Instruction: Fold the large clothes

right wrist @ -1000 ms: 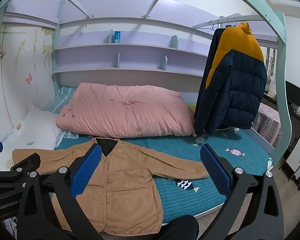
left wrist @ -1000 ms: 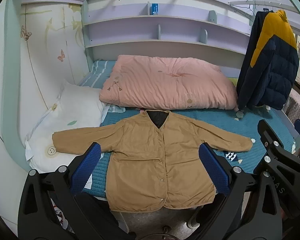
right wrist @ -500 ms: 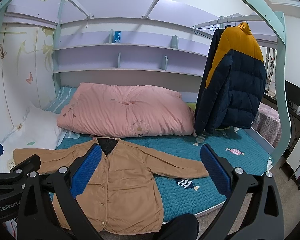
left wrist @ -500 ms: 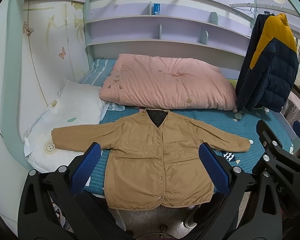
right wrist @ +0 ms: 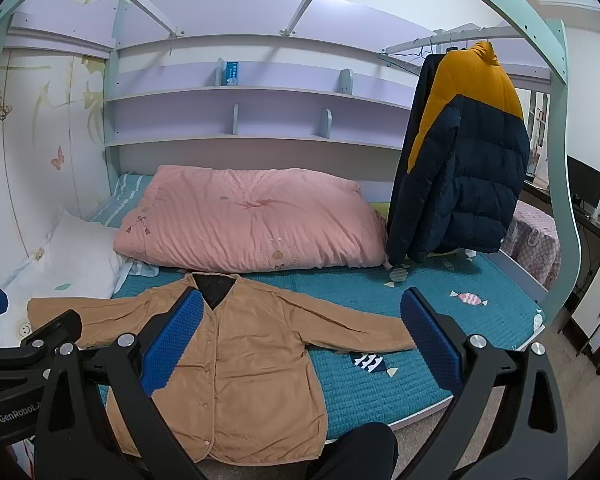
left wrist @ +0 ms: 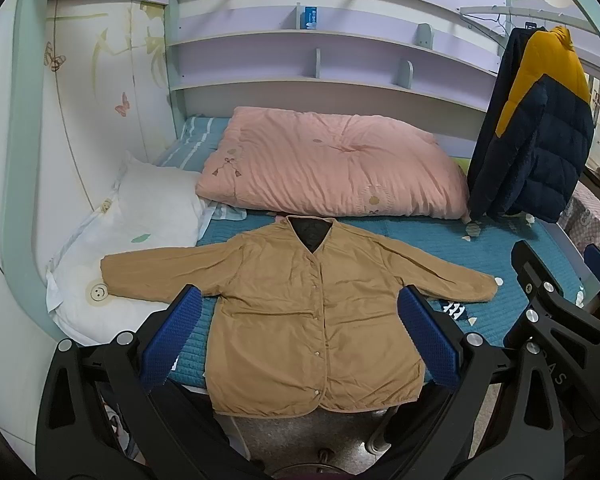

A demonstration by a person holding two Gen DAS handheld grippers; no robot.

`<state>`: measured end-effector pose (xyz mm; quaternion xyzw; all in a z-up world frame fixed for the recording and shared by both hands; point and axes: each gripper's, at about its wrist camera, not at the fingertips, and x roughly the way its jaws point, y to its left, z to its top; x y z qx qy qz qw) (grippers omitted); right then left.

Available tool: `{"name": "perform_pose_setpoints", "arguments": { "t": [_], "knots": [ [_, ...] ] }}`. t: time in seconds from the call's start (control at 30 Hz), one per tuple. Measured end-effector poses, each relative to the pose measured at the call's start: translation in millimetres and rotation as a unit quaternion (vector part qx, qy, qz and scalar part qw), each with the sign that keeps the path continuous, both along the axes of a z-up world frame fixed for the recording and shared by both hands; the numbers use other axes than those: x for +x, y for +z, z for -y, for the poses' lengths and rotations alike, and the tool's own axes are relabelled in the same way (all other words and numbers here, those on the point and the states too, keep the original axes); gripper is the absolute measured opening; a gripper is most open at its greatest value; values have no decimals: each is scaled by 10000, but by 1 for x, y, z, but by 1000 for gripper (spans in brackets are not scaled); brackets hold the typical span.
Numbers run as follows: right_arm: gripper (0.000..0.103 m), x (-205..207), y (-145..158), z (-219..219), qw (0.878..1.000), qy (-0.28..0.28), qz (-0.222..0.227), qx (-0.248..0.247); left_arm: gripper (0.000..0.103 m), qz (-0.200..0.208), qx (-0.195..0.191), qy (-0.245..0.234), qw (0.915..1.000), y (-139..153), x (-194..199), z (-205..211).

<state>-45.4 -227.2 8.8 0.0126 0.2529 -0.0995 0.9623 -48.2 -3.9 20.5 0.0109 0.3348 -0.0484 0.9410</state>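
Both grippers — left [left wrist: 300, 332], right [right wrist: 300, 336] — jaws wide, empty (above tan jacket [left wrist: 312, 320]).

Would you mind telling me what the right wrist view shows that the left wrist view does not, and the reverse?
Only the right wrist view shows the dark monitor and the white cabinet at far right. Only the left wrist view shows the jacket's whole hem hanging over the bed edge, with grey floor beneath. Both show the tan jacket spread flat on the teal bedspread, the pink duvet, the white pillow and the hanging navy-and-yellow puffer jacket.
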Motion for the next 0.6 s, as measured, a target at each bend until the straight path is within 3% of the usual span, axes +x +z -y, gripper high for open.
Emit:
{"name": "perform_pose_setpoints", "arguments": {
  "t": [0.6],
  "knots": [
    [96, 1, 0, 4, 9999, 28, -47, 126, 98, -11, 9, 0, 10000, -3, -2, 0]
  ]
}}
